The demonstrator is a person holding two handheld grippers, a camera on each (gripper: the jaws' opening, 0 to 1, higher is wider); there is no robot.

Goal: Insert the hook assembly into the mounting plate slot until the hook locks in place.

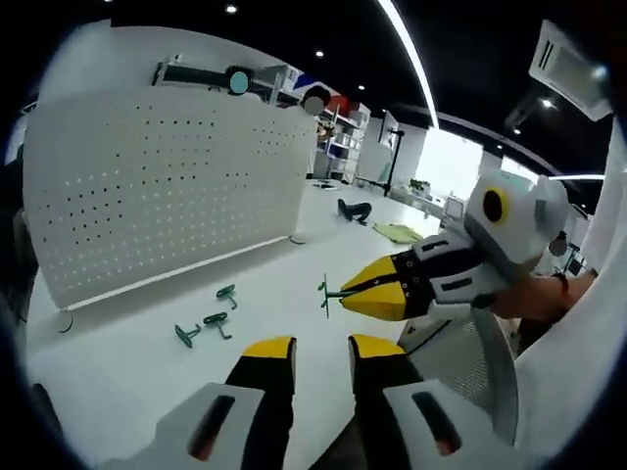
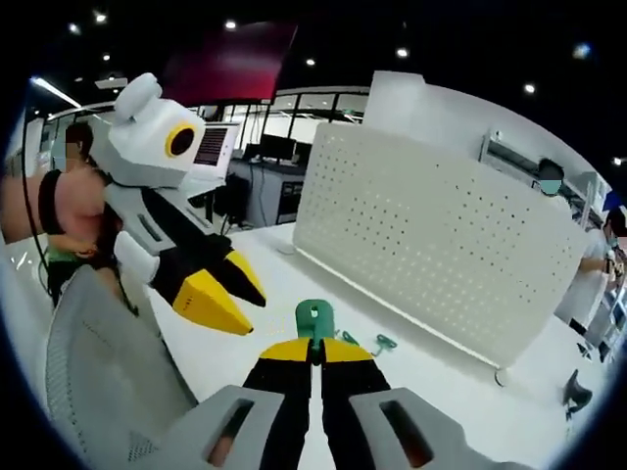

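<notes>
now r hand-held gripper level, pinching green hook.

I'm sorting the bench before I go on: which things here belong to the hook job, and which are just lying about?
Job:
- green hook shut in the right gripper
- white pegboard
- spare hooks on the table
- left gripper, open

Lying about:
- dark object
- yellow cloth
- mesh chair

My hook looks like smooth green plastic or coated metal; I cannot tell which. The pegboard seems matt white painted metal. The table is smooth, slightly glossy white.
</notes>
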